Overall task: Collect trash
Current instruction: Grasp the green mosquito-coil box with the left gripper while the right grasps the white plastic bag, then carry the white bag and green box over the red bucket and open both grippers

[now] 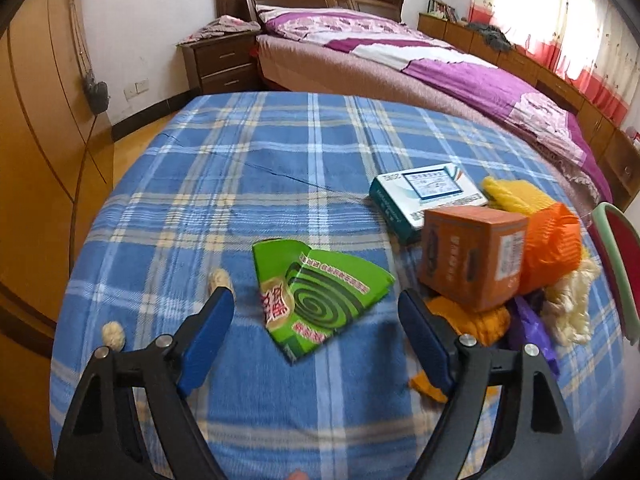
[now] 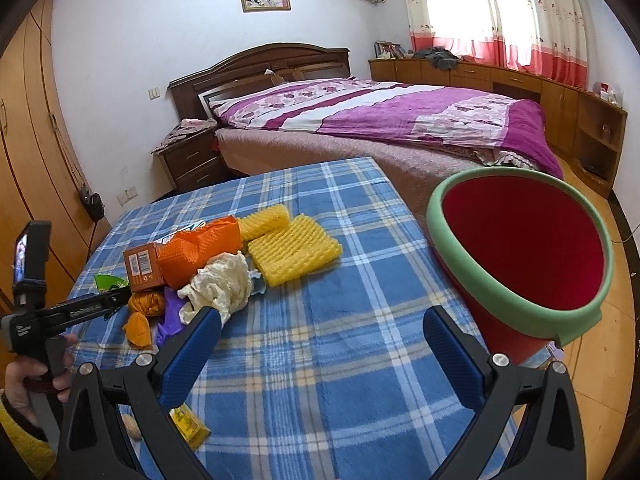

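The left gripper (image 1: 316,312) has its jaws spread wide and released, nothing pressed between them, hovering just above the flattened green mosquito-coil carton (image 1: 320,300), which lies on the blue plaid cloth of the worktop (image 1: 280,160). The right gripper (image 2: 322,340) is likewise released and empty, over bare plaid.

That green carton serves as landmark. Just beside it on the right stands the orange cardboard box (image 1: 472,256), leaning on crumpled orange netting (image 1: 552,248). Behind that box lies a white and teal flat box (image 1: 424,196). Two small beige scraps (image 1: 113,334) lie to its left. The red bin with a green rim (image 2: 520,256) is well apart on the far right, tilted at the worktop's edge.

Judged from here, the carton is thin and flat, so the jaws may pinch cloth with it or slide over it. A wide swing could knock the leaning orange box. The tilted bin might tip if trash is dropped on its rim.
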Demonstrator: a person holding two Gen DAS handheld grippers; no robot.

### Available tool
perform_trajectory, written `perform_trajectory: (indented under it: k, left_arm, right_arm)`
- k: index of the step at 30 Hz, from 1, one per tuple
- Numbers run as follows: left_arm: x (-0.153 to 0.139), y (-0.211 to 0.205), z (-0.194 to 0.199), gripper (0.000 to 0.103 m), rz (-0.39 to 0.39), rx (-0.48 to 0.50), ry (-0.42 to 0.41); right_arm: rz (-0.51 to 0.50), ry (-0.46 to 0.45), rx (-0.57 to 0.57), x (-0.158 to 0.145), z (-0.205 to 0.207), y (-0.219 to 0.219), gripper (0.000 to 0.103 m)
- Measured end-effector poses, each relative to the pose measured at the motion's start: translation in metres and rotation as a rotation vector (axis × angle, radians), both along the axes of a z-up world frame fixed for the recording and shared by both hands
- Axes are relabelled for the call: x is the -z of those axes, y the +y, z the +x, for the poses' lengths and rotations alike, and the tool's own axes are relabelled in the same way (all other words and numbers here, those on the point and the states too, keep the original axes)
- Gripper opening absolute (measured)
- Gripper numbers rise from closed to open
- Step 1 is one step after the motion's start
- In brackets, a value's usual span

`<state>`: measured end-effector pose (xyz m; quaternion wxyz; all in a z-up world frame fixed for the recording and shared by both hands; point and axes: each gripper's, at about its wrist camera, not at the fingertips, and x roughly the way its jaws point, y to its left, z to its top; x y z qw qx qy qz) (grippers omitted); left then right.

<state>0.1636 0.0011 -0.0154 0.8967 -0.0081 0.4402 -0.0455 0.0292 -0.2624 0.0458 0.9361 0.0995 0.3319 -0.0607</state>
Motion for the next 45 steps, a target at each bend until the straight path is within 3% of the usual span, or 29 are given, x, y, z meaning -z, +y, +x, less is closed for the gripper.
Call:
perform_trajectory:
  k: [5, 10, 14, 21, 26, 31, 37, 45]
  left_arm:
    - [0.004, 0.002, 0.009, 0.081, -0.013, -0.013, 0.007]
    - [0.002, 0.004, 0.013, 0.064, -0.007, -0.028, -0.009]
    - [-0.001, 0.009, 0.012, 0.049, -0.055, -0.015, -0.016]
    - [-0.009, 0.012, 0.001, 0.044, -0.079, -0.014, -0.054]
    - [-0.017, 0.015, -0.011, 0.044, -0.115, -0.014, -0.072]
    - [-0.026, 0.015, -0.025, 0.044, -0.152, -0.008, -0.089]
    - [-0.034, 0.011, -0.042, 0.044, -0.168, 0.001, -0.106]
    - [-0.047, 0.007, -0.059, 0.044, -0.200, 0.002, -0.131]
  right_arm:
    - [0.006, 0.012, -0.017, 0.000, 0.013, 0.005, 0.103]
    - [0.016, 0.028, -0.032, 0.002, 0.024, 0.009, 0.103]
    - [0.035, 0.043, -0.044, 0.004, 0.035, 0.014, 0.103]
    - [0.085, 0.080, -0.083, 0.012, 0.053, 0.026, 0.101]
    - [0.123, 0.134, -0.135, 0.023, 0.072, 0.040, 0.082]
    - [0.156, 0.172, -0.180, 0.034, 0.083, 0.050, 0.051]
    - [0.204, 0.176, -0.198, 0.037, 0.078, 0.050, 0.023]
    - [0.217, 0.129, -0.186, 0.019, 0.048, 0.040, 0.018]
